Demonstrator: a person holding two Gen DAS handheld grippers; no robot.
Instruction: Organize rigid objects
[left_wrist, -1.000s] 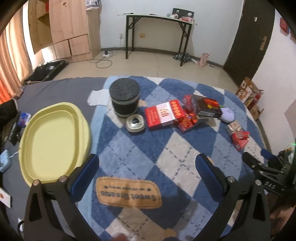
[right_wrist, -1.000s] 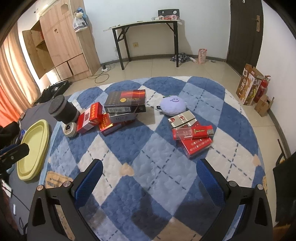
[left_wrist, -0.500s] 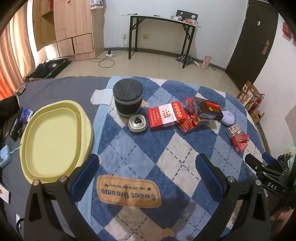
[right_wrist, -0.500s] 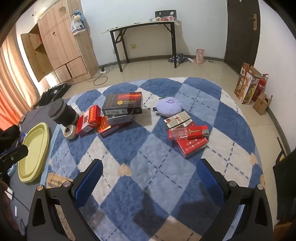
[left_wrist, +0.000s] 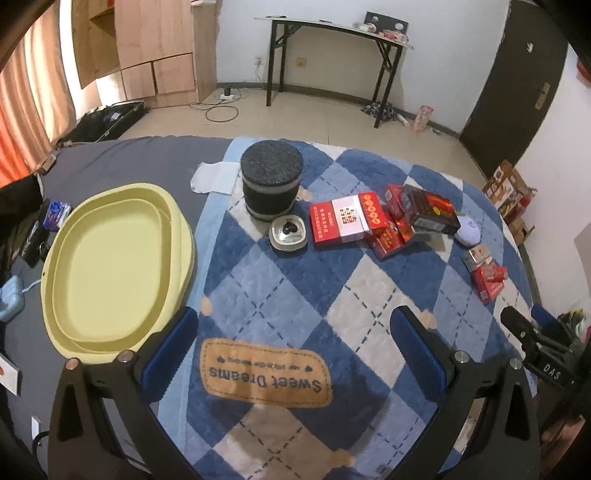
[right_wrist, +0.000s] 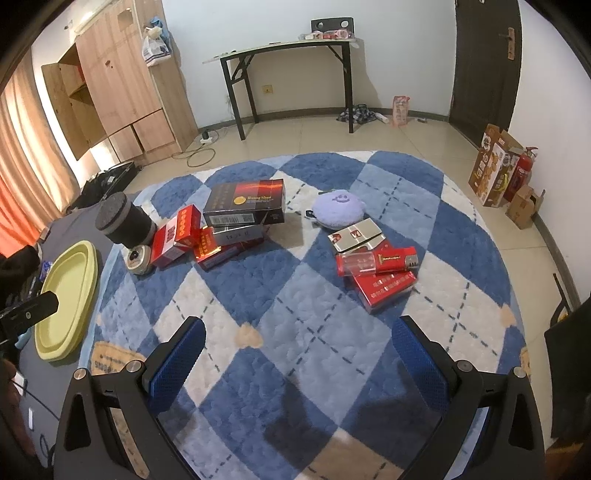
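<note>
Nothing is gripped yet: the left claw (left_wrist: 293, 345) and the right claw (right_wrist: 299, 343) are held wide open above the blue checked plush blanket (right_wrist: 280, 295). The red and black rigid boxes (left_wrist: 345, 220) lie clustered beside the black cylindrical container (left_wrist: 270, 184), well apart from the empty yellow oval plastic tray (left_wrist: 110, 266). Probably a first box is to be approached; free blanket is left in front.

Room evenly bright, daylight enters through orange curtain (left_wrist: 14, 122) at upper left of both frames. Soft shadows of my grippers fall on blanket (right_wrist: 295, 280) at bottom centre. Strong fisheye bending, black corners. Focus sharp, no blur.
</note>
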